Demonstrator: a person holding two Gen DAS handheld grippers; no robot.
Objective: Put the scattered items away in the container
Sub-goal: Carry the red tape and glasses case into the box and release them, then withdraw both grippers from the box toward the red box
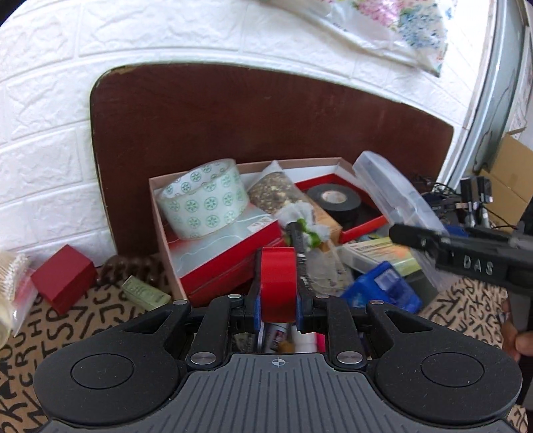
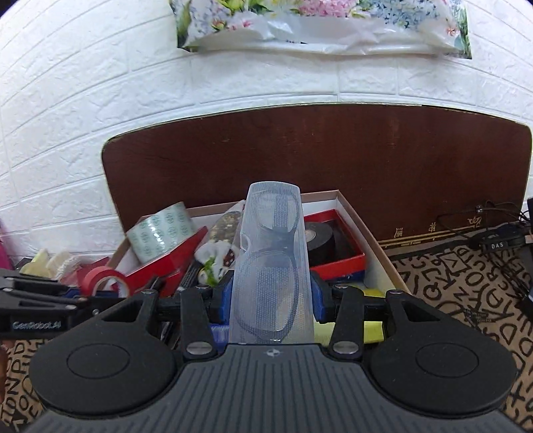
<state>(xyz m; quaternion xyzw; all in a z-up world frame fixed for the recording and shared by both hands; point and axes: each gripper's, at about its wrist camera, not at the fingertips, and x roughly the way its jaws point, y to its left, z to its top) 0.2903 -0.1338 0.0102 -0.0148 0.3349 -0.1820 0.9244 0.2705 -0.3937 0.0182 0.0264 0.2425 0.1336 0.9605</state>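
Note:
My left gripper (image 1: 278,283) is shut on a red tape roll (image 1: 278,286), held above the near part of the cardboard container (image 1: 160,213). My right gripper (image 2: 271,293) is shut on a clear glasses case (image 2: 271,253) with dark glasses inside, held over the container (image 2: 359,216); in the left wrist view the case (image 1: 396,190) shows at the right. The red roll also shows in the right wrist view (image 2: 105,278). The container holds a patterned clear tape roll (image 1: 205,198), a black tape roll (image 1: 333,200), a seed packet (image 1: 273,190) and red boxes.
A small red box (image 1: 63,278) and a green packet (image 1: 145,293) lie on the patterned cloth (image 1: 66,333) left of the container. A brown board (image 2: 333,150) leans on the white brick wall. Cables (image 2: 493,233) lie at the right. A floral bag (image 2: 316,26) hangs above.

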